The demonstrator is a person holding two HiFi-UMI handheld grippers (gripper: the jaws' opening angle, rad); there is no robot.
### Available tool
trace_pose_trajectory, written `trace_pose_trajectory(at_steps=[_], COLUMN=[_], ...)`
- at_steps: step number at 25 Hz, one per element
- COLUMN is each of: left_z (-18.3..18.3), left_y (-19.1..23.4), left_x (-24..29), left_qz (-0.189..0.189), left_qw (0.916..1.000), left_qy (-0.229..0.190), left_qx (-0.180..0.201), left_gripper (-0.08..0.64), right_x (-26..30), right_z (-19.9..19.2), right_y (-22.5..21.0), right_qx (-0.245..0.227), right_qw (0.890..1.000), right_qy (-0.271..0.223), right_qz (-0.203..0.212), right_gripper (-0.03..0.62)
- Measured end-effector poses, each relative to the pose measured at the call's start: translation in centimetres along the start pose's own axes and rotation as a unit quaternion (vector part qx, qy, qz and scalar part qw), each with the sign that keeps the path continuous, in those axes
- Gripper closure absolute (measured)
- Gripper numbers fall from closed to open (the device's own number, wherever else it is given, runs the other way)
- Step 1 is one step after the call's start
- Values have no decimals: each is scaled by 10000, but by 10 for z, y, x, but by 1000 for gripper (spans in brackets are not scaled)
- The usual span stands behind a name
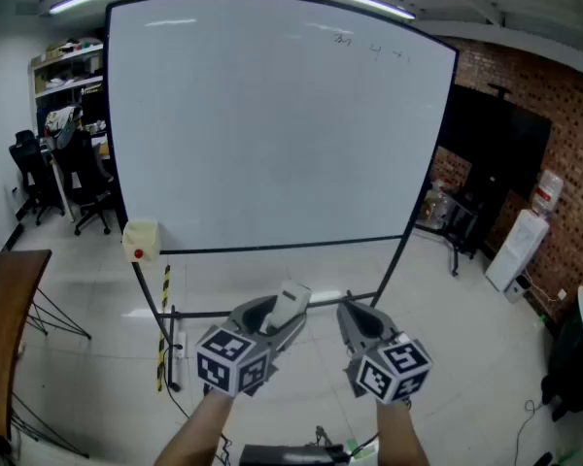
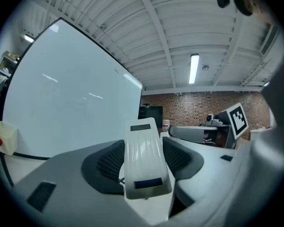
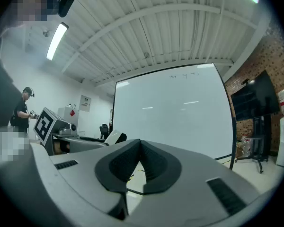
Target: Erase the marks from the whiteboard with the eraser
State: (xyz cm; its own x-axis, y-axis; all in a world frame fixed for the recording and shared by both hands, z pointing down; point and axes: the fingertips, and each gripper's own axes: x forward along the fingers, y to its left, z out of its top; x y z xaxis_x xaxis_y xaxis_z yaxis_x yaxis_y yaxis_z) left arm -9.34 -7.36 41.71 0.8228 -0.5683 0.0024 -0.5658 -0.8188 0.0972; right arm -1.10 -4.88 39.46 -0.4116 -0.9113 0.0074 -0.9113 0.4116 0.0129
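A large whiteboard [image 1: 272, 124] on a black stand fills the middle of the head view. A few faint marks [image 1: 369, 45] sit near its top right corner, and the same marks [image 3: 183, 74] show in the right gripper view. My left gripper [image 1: 284, 311] is shut on a white eraser [image 2: 144, 157], which stands up between the dark pads, low and well short of the board. My right gripper [image 1: 346, 311] hangs beside it, shut with its jaws touching and nothing between them [image 3: 141, 148].
A cream box with a red dot [image 1: 141, 240] hangs at the board's lower left corner. Office chairs [image 1: 63, 178] and shelves stand at the left, a wooden table [image 1: 5, 328] at the near left, a brick wall [image 1: 554, 134] and a water dispenser [image 1: 517, 246] at the right.
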Motion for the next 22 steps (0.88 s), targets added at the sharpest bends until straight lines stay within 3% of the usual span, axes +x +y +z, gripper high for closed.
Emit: trace_pose_trajectory(at_steps=[12, 22], left_z=[11, 25], left_y=[21, 50], left_x=[38, 115], left_qz=[-29, 347], left_qw=[10000, 9992], left_qy=[-42, -33], left_qx=[15, 198], left_gripper=[298, 298], right_x=[32, 76], right_z=[13, 18], right_y=[-31, -107], right_qx=[-114, 31], right_qw=[9999, 9991], right_qy=[-35, -255], right_qz=[-2, 324], right_gripper=[597, 597])
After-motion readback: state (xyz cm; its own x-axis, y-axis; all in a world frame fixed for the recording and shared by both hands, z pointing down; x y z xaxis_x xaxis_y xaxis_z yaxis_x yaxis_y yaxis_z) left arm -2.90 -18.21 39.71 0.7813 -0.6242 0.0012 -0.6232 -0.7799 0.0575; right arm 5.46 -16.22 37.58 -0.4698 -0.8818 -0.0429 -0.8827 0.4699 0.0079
